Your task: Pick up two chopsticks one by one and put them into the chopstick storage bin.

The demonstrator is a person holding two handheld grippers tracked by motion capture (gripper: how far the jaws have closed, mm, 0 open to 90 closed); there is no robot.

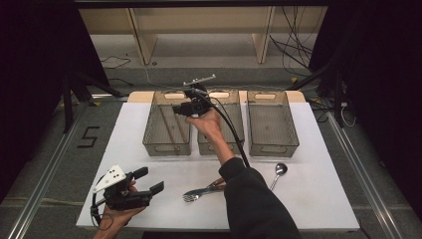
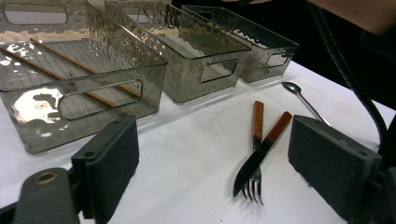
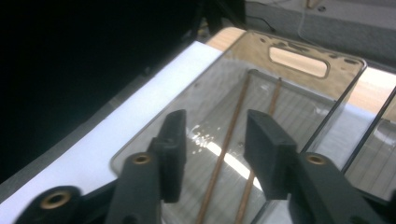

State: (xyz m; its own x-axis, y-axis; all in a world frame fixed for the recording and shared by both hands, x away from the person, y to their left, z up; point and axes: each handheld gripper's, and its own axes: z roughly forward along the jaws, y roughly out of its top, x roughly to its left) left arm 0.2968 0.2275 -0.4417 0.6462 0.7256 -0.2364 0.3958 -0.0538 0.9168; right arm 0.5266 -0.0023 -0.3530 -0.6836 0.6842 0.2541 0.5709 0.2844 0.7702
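My left gripper (image 1: 149,181) rests wide open and empty at the table's (image 1: 308,199) near edge. My right gripper (image 3: 215,140) hangs over the left bin (image 1: 149,142), jaws parted, two chopsticks (image 3: 224,154) lying loose on the bin floor below.

Far edge: three clear bins (image 1: 272,124) stand side by side, walls nearly touching, leaving no passage between them.
Left bin (image 1: 149,134): open-topped; two chopsticks (image 3: 229,140) lie along its floor.
Near centre: a fork (image 2: 254,179) and knife (image 2: 259,156) lie crossed, a spoon (image 1: 279,172) to their right.
Open table (image 1: 124,144): bare white surface ahead of the bins and at near left.
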